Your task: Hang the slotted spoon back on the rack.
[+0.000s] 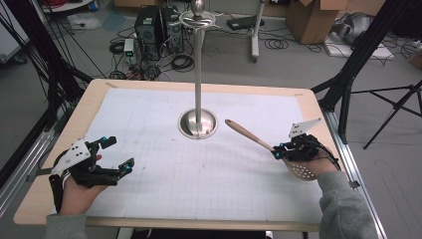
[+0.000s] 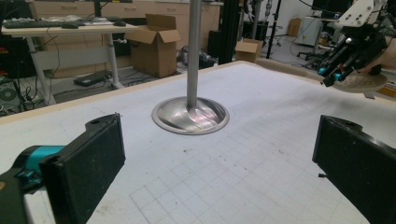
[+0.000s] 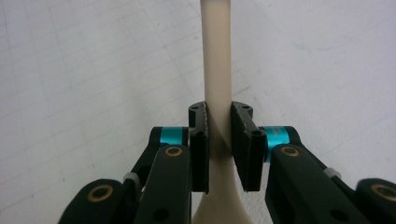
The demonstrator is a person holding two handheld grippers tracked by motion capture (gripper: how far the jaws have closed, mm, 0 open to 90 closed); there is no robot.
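Note:
A wooden slotted spoon is held at the table's right side, handle pointing toward the stand and perforated bowl near the person's right hand. My right gripper is shut on the spoon's handle; both pads press its neck just above the bowl. My left gripper rests at the table's left front, jaws wide open with nothing between them; its left pad and right pad frame bare mat. A steel stand with a round base rises at the table's middle.
A white gridded mat covers the wooden table. The stand's top hooks sit high above the table. Beyond the table are computer cases, cables, cardboard boxes and tripod legs on the floor.

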